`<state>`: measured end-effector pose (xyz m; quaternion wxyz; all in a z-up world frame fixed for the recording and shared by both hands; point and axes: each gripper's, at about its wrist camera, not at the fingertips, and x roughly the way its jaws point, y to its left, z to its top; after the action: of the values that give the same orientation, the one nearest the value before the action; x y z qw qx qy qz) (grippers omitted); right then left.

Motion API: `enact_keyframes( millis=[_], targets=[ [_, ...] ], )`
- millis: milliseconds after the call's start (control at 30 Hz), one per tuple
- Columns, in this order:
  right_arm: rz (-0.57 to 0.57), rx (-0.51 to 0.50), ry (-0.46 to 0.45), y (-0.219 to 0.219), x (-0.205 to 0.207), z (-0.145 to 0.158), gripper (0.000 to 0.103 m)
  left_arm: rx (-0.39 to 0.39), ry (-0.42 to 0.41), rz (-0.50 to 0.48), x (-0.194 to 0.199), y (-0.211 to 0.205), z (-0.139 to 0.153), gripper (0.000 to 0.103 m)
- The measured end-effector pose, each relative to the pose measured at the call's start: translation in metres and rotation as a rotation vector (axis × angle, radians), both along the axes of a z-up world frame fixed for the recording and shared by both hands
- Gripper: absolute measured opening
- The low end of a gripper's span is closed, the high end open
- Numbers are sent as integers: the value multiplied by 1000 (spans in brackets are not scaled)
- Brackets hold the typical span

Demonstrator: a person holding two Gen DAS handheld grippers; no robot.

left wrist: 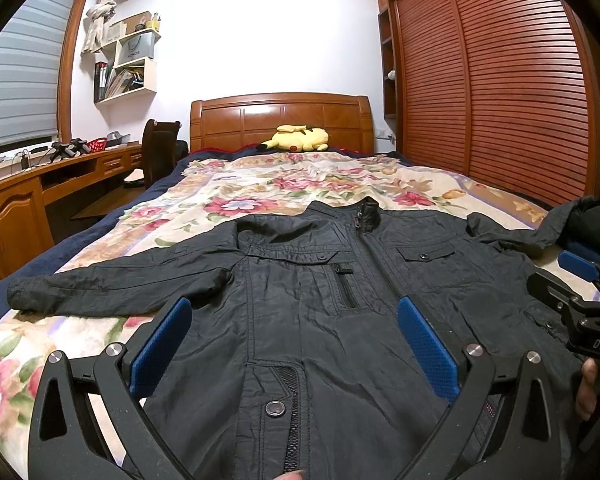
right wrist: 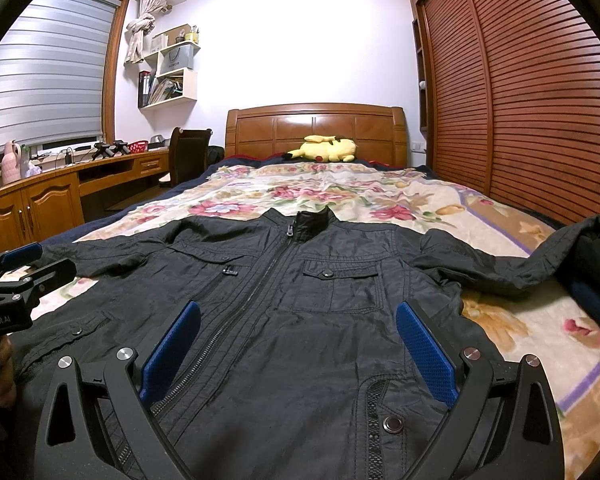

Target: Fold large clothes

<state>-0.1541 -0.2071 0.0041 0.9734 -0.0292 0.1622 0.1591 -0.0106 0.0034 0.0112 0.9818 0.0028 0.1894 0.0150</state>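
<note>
- A black jacket (left wrist: 300, 300) lay front-up and spread flat on the floral blanket (left wrist: 260, 184) covering the bed, collar toward the wooden headboard (left wrist: 280, 120), hem nearest the cameras.
- Fabric was thin, matte and finely creased all over; the front zipper (right wrist: 260, 280) was closed up to a stand collar (right wrist: 314, 220).
- Details noted: two flapped chest pockets with dark snap buttons, a short vertical zip pocket (left wrist: 346, 284) on one side, and a silver snap (right wrist: 392, 424) beside a mesh-edged placket near the hem.
- One sleeve (left wrist: 112, 284) stretched straight out toward the desk side, its cuff lying on the blanket near the bed's edge.
- The other sleeve (right wrist: 512, 264) ran toward the wardrobe side and rose at its end against a dark bundle at the frame edge; its cuff could not be made out.
- Left gripper (left wrist: 294, 344) hovered over the lower front of the jacket, blue pads spread wide apart, nothing between them.
- Right gripper (right wrist: 298, 352) was likewise released, pads wide apart above the jacket's lower front, holding nothing.
- Whether either gripper touched the fabric could not be told.
- A yellow plush toy (left wrist: 296, 138) lay at the head of the bed, well apart from the jacket.
</note>
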Motion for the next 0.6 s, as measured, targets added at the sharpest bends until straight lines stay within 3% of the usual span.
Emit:
enact_keyframes(
  millis=[600],
  targets=[
    [0,0,-1,0,0,0,99,0,-3,-1,-1,1,0,103]
  ],
)
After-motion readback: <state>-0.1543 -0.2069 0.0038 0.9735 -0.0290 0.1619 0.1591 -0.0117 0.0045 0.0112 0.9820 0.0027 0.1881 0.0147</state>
